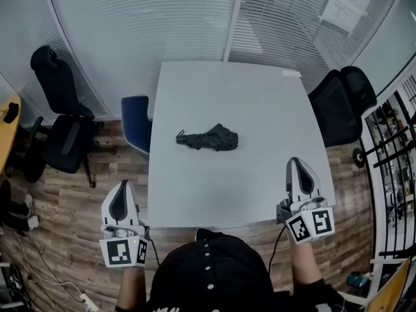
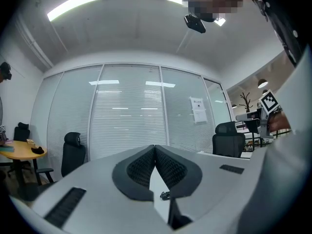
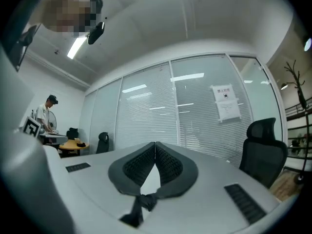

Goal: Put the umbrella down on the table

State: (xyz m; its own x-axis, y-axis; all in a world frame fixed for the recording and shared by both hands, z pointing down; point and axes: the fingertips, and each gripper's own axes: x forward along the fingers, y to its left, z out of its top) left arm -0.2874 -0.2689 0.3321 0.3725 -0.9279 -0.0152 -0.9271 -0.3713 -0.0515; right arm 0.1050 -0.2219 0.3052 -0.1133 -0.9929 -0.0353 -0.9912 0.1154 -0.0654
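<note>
Near table (image 1: 214,194): both grippers (image 1: 123,186) (image 1: 296,162) closed, empty

Head view: the person's cap (image 1: 209,275) runs off the bottom edge, the blue chair (image 1: 135,127) is half hidden under the table (image 1: 195,194), the yellow table (image 1: 5,142) is cut by the left edge, and the print on the notice (image 1: 348,2) is too small to read. Left gripper view: the left gripper (image 2: 155,147) blocks nearly all of the table, leaving 1 dark speck (image 2: 165,195) in the gap, too small to name. Right gripper view: a dark crumpled shape (image 3: 142,201) low in the gap is blurred and partly covered, and 1 distant person (image 3: 47,112) is too small for detail.
</note>
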